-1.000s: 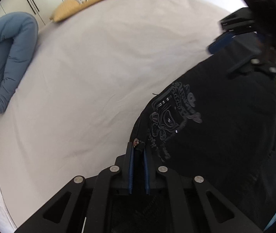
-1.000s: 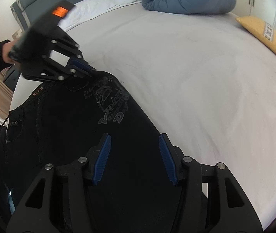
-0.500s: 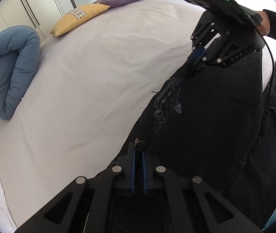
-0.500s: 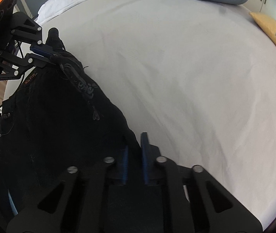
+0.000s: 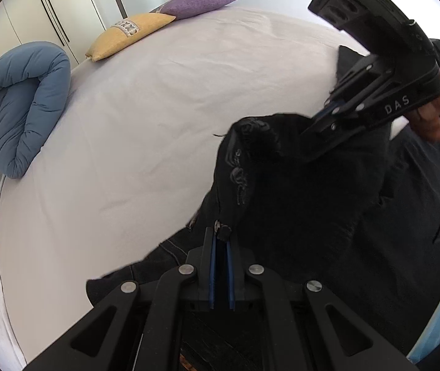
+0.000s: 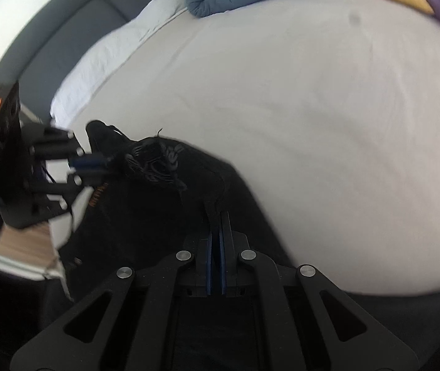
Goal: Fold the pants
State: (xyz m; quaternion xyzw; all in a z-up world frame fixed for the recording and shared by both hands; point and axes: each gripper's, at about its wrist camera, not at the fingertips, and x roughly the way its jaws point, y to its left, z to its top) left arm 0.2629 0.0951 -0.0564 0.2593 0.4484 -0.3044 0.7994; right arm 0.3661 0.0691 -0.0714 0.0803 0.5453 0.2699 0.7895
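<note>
Between the two sets of fingers, black pants hang bunched over the near edge of the bed; dark heavy fabric, denim-like, with grey embroidered scrollwork running along the lifted fold. Stitched seams and a pocket show on the part lying flat below the left fingers. Left gripper clenched on a pants corner, blue pads pressed together with a small rivet or button just at the tips. Right gripper clenched on another pants edge, cloth pinched up between its blue pads; in the left wrist view it is seen ahead and to the right, black plastic body marked DAS, a hand wrapped on its handle. Bed sheet beyond the fingers is pale, smooth, faintly creased. Far left of the left fingers, a blue quilted duvet rolled into a loop. Further back, a yellow pillow with patterned band and a purple pillow, touching. Right wrist view is motion-blurred.
</note>
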